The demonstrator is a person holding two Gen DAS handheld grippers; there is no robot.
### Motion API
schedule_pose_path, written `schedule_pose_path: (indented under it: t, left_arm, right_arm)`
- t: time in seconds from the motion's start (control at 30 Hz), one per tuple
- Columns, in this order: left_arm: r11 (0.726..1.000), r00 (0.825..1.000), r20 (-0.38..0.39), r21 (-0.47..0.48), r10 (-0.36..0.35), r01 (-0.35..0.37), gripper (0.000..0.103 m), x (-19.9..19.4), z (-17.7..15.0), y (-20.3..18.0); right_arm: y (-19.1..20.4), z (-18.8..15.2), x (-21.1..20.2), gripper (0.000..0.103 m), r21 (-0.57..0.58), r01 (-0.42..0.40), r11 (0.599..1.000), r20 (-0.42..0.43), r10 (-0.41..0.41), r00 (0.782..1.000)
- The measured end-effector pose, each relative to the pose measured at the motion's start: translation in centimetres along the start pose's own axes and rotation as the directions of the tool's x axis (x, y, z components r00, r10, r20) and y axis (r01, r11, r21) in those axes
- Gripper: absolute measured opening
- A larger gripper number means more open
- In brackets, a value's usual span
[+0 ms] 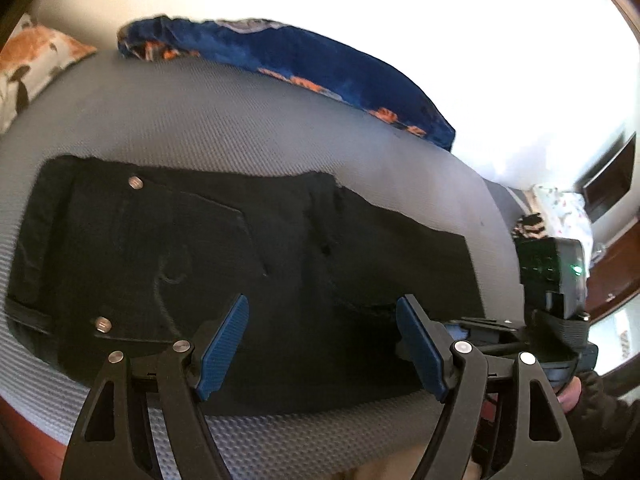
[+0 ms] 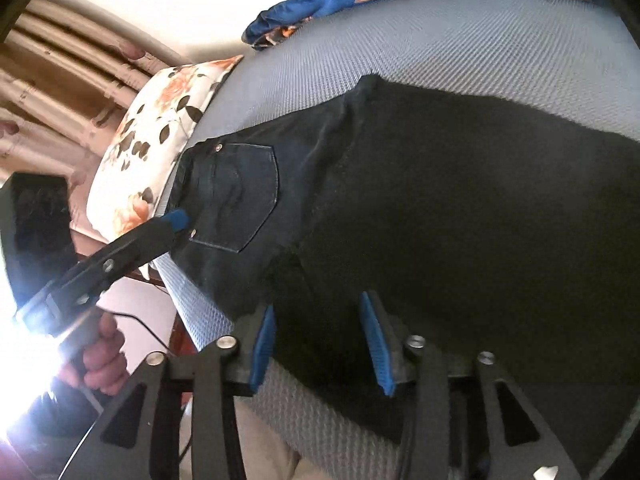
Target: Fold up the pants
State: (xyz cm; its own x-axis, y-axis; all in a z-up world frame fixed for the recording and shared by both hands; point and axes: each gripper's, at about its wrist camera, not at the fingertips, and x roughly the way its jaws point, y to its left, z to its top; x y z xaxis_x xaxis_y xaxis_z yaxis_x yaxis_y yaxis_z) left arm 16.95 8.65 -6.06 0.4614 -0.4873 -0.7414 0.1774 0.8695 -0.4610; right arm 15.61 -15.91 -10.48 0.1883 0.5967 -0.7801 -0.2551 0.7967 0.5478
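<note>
Black denim pants [image 1: 240,264], soft, limp, fairly heavy, lay folded on grey mattress [image 1: 200,128]; left gripper [image 1: 320,344] and right gripper [image 2: 320,344] both released; best gripped at nine-o'clock waistband.

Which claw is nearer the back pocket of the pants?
Left. The left claw sits at the waistband right beside the back pocket; the right claw hovers over the folded leg end, farther off.
</note>
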Motion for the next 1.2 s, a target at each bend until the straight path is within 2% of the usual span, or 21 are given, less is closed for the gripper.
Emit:
schedule_pose_path:
  t: [0.1,0.23,0.37,0.63,0.77,0.83,0.93,1.0,1.13,1.17,1.2]
  left_arm:
    - [0.996,0.995,-0.065,-0.053,-0.076,0.073,0.076,1.3,-0.2,0.2]
    - [0.984,0.980,-0.136,-0.125,-0.142,0.126,0.076,3.2,-0.4,0.2]
    - [0.956,0.952,-0.217,-0.245,-0.218,0.163,0.075,5.3,-0.6,0.7]
    - [0.946,0.928,-0.303,-0.300,-0.217,0.124,0.072,7.7,-1.1,0.7]
    - [0.951,0.929,-0.304,-0.282,-0.213,0.126,0.069,8.4,-1.0,0.1]
    - [0.956,0.925,-0.316,-0.262,-0.212,0.130,0.063,9.0,-0.9,-0.6]
    - [0.957,0.914,-0.338,-0.251,-0.225,0.143,0.045,9.5,-1.1,-1.2]
    - [0.954,0.906,-0.353,-0.264,-0.235,0.145,0.027,10.2,-1.5,-1.1]
    - [0.941,0.913,-0.328,-0.308,-0.243,0.140,0.016,10.2,-1.8,-0.6]
    - [0.944,0.916,-0.321,-0.298,-0.240,0.143,0.014,9.9,-1.8,-0.7]
    - [0.958,0.926,-0.310,-0.254,-0.213,0.135,0.014,9.3,-1.9,-1.3]
  right_arm:
    - [-0.8,-0.8,-2.6,0.050,0.017,0.029,0.999,0.057,-0.030,0.998]
    - [-3.0,-1.7,-5.8,0.052,0.088,0.058,0.994,0.133,-0.069,0.989]
    - [-5.4,-2.5,-7.4,0.052,0.186,0.054,0.981,0.183,-0.088,0.979]
    - [-7.7,-3.4,-7.1,0.052,0.272,0.021,0.962,0.198,-0.078,0.977]
    - [-7.8,-3.7,-7.0,0.052,0.270,0.016,0.963,0.207,-0.074,0.975]
    - [-7.8,-3.8,-7.0,0.052,0.269,0.016,0.963,0.209,-0.074,0.975]
    - [-7.9,-3.9,-7.0,0.052,0.275,0.012,0.961,0.210,-0.073,0.975]
    - [-8.0,-4.0,-6.9,0.052,0.285,0.009,0.959,0.212,-0.072,0.975]
    - [-8.1,-4.2,-6.8,0.053,0.291,0.010,0.957,0.209,-0.074,0.975]
    - [-8.1,-4.1,-6.7,0.053,0.289,0.018,0.957,0.204,-0.079,0.976]
    - [-7.9,-4.0,-6.7,0.053,0.285,0.031,0.958,0.198,-0.090,0.976]
